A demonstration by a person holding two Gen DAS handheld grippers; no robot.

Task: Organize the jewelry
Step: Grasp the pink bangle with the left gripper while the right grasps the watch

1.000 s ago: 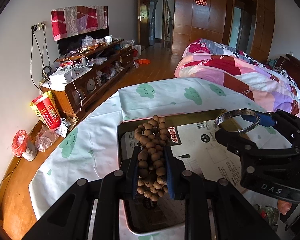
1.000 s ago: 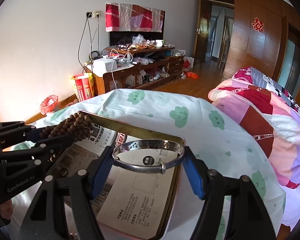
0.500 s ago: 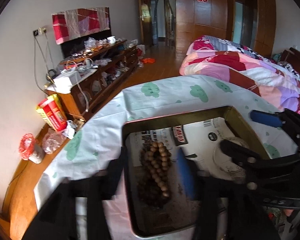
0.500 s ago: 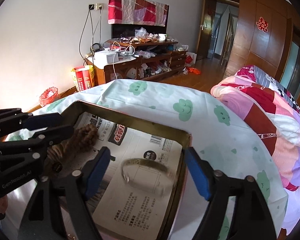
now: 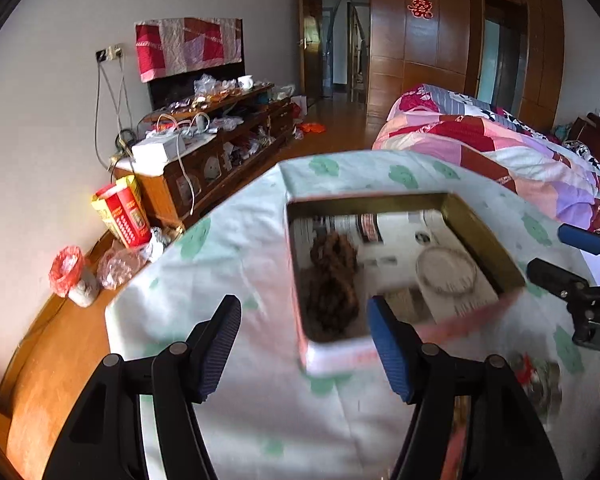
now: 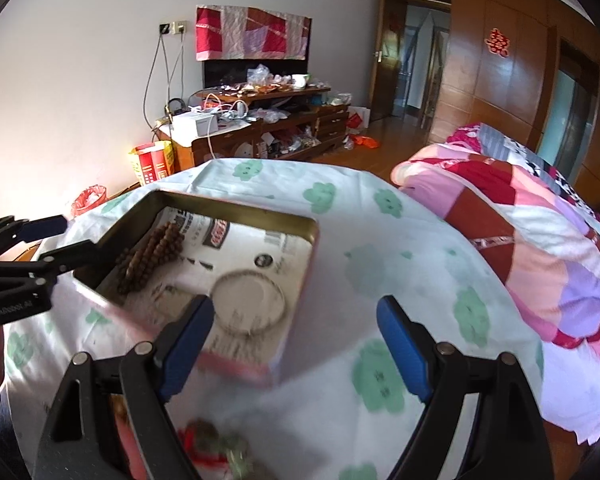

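— Where are the beads [image 5: 333, 280] and bangle [image 5: 446, 270] seen?
— Both lie in the tin [image 5: 480, 224], on printed paper, apart.
— And the claws?
— The left gripper [image 5: 304, 346] is spread, empty; the right gripper [image 6: 296, 350] has just been opening, empty. "DA" is read on the right gripper.

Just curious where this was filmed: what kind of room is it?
Most likely a lived-in bedroom: a bed with a pink and red patchwork quilt, a cluttered wooden media cabinet, and dark wood-panelled wardrobe doors.

a cluttered wooden tv cabinet [image 6: 260, 128] by the wall, a patchwork quilt [image 6: 532, 232] on the bed
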